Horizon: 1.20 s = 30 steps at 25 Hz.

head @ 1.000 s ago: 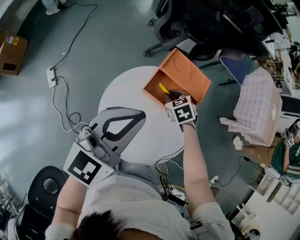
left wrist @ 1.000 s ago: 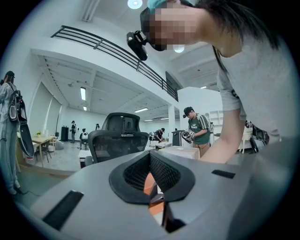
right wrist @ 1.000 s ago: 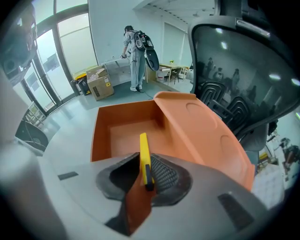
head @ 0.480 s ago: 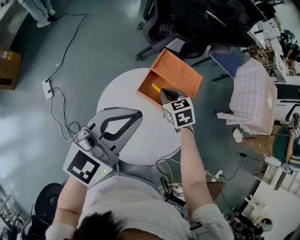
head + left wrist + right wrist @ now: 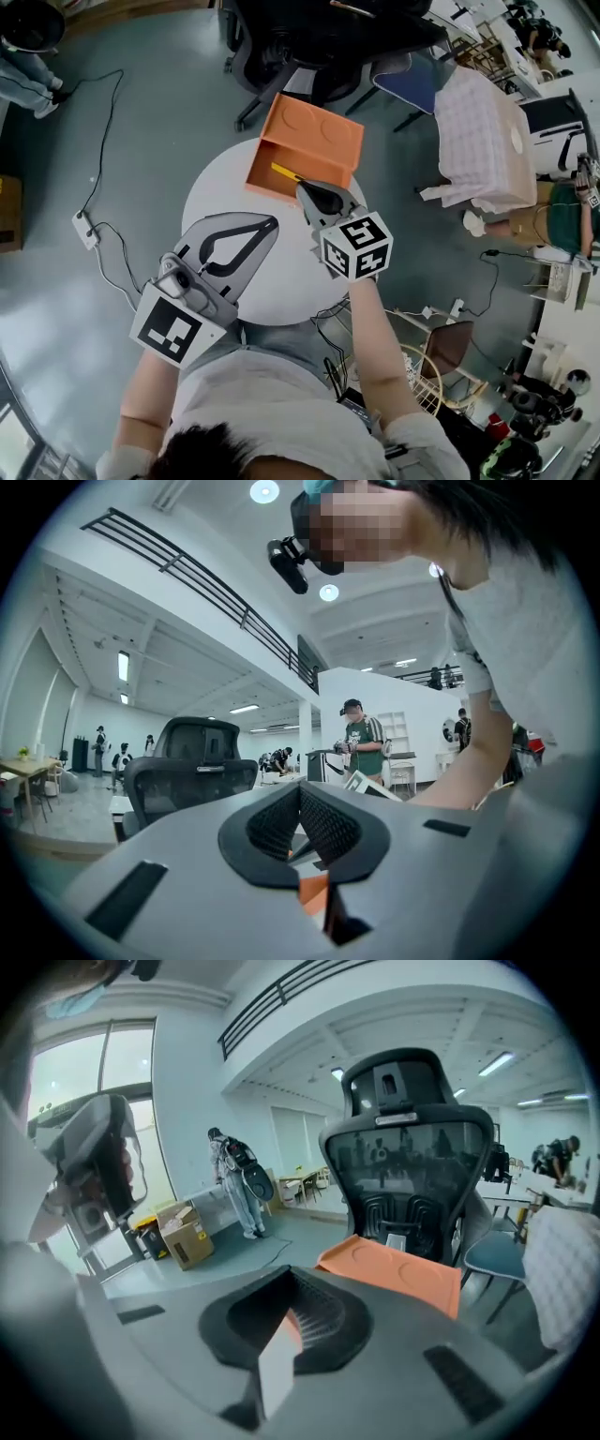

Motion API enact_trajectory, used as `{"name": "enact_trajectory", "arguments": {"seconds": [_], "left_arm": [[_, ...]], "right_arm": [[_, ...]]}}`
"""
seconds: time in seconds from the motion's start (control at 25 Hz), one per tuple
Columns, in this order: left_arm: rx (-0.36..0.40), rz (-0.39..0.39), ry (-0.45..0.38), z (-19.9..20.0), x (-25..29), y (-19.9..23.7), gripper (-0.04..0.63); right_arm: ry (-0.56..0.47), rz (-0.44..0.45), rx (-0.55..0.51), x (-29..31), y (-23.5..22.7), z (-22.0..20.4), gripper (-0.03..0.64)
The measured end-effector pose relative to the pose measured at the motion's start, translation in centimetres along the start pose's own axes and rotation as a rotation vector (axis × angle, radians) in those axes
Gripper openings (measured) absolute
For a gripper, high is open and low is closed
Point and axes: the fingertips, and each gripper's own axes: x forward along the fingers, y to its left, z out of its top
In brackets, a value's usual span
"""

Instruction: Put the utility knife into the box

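Note:
The orange box stands open at the far side of the round white table. The yellow utility knife lies inside it along its near wall. My right gripper is shut and empty, its tips just short of the box's near edge and close to the knife. In the right gripper view the box lies ahead and no knife shows between the jaws. My left gripper hangs shut over the table's near left part, holding nothing; through its jaws shows a sliver of orange.
A black office chair stands just behind the box. A blue seat and a checked cloth bundle are at the back right. Cables and a power strip lie on the floor to the left.
My right gripper has drawn back out of the box toward the near edge, leaving the knife inside. The left gripper has held still. The head view has shifted.

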Motion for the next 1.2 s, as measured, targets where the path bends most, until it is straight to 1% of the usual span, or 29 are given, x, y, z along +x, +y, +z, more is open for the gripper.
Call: {"name": "enact_trajectory", "arguments": {"seconds": [0.12, 0.32, 0.6, 0.84, 1.04, 1.2], "left_arm": [[0.004, -0.061, 0.000, 0.4, 0.5, -0.6, 0.009], [0.011, -0.143, -0.003, 1.0, 1.4, -2.2, 0.009], [0.009, -0.244, -0.009, 1.3, 2.2, -4.2, 0.009], [-0.009, -0.296, -0.016, 1.9, 2.5, -5.3, 0.009], [-0.022, -0.326, -0.032, 2.5, 2.7, -5.7, 0.009], [-0.018, -0.352, -0.041, 2.9, 2.6, -6.2, 0.009]], "right_arm": [[-0.101, -0.027, 0.035, -2.7, 1.4, 1.8, 0.008], [-0.244, -0.054, 0.059, -6.8, 3.9, 4.3, 0.008], [-0.399, -0.112, 0.046, -11.8, 6.6, 6.9, 0.008], [-0.492, -0.164, 0.032, -15.3, 8.4, 8.3, 0.008], [-0.543, -0.206, 0.022, -17.3, 9.4, 8.8, 0.008], [-0.577, -0.242, 0.010, -18.5, 10.1, 9.2, 0.008]]}}
